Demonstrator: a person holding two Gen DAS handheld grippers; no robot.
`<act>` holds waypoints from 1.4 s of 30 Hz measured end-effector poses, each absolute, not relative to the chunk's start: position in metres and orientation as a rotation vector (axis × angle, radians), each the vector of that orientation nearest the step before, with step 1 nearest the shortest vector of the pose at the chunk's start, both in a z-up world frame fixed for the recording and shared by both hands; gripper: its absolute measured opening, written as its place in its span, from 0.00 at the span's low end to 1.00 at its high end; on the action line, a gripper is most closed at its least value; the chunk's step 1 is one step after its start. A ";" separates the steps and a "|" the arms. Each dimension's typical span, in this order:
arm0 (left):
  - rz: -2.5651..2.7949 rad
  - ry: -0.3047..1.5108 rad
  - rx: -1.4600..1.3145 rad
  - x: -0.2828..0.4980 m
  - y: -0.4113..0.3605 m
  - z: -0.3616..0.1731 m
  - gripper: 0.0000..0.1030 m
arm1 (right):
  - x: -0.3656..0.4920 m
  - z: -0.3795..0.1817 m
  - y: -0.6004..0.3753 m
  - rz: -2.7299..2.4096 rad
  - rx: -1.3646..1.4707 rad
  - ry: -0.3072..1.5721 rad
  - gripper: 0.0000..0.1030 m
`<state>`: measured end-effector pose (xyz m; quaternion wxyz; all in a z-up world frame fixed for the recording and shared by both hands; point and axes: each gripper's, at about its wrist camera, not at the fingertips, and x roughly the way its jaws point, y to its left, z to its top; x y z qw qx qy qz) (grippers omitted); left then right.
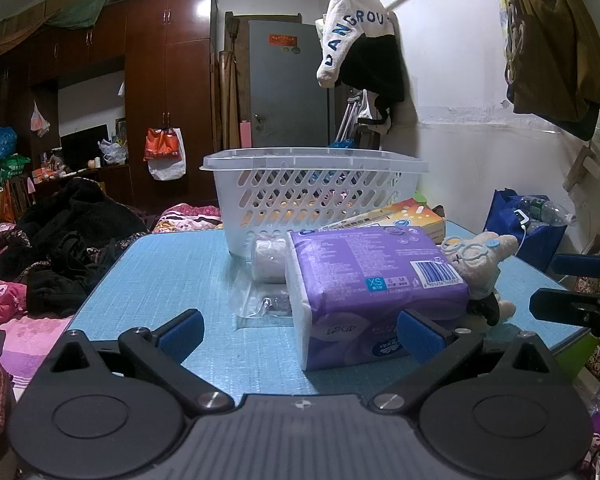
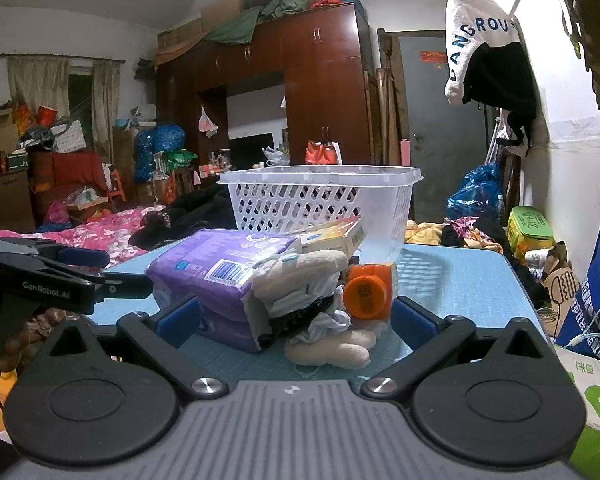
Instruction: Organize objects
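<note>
Scanning the left wrist view from left to right: a heap of dark clothes (image 1: 60,248) lay on the pink bedding beside the blue table (image 1: 172,276). Left gripper (image 1: 300,330) hovered low over the near edge of the table, fingers wide apart, nothing between the pads. A clear plastic bag (image 1: 260,300) lay flat on the table, with a white roll (image 1: 269,260) just behind it. The white basket (image 1: 316,188) stood upright at the far side of the table; what it held could not be made out through the slots. A purple pack (image 1: 364,280) sat in front of the basket, its near corner just beside the left gripper's right finger (image 1: 420,334); contact could not be told. A flat yellow box (image 1: 412,216) leaned behind the pack. A plush toy (image 1: 480,264) lay against the pack's right side.

Right wrist view, same order: the pack came first, then the toy, then an orange container (image 2: 370,292) touching the toy on its right. Right gripper (image 2: 296,316) was held level with these, fingers fully spread, toy and container lying between them, neither pad pressing on anything.
</note>
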<state>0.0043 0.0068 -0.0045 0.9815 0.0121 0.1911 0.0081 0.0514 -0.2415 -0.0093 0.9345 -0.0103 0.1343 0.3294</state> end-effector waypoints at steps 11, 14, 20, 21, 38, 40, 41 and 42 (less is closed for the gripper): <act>0.016 0.386 0.024 0.004 0.007 -0.005 1.00 | 0.052 -0.010 -0.242 0.674 -0.021 0.276 1.00; 0.017 0.386 0.024 0.004 0.007 -0.005 1.00 | 0.052 -0.010 -0.242 0.674 -0.022 0.275 1.00; 0.019 0.388 0.025 0.004 0.008 -0.006 1.00 | 0.053 -0.010 -0.242 0.672 -0.022 0.279 1.00; 0.019 0.388 0.024 0.004 0.008 -0.006 1.00 | 0.053 -0.009 -0.242 0.672 -0.023 0.278 1.00; 0.017 0.392 0.024 0.005 0.009 -0.007 1.00 | 0.053 -0.010 -0.242 0.671 -0.023 0.280 1.00; 0.015 0.393 0.024 0.005 0.009 -0.007 1.00 | 0.053 -0.011 -0.242 0.670 -0.024 0.281 1.00; 0.015 0.393 0.024 0.005 0.009 -0.007 1.00 | 0.053 -0.010 -0.242 0.670 -0.024 0.281 1.00; 0.016 0.393 0.024 0.005 0.009 -0.007 1.00 | 0.053 -0.010 -0.242 0.670 -0.023 0.281 1.00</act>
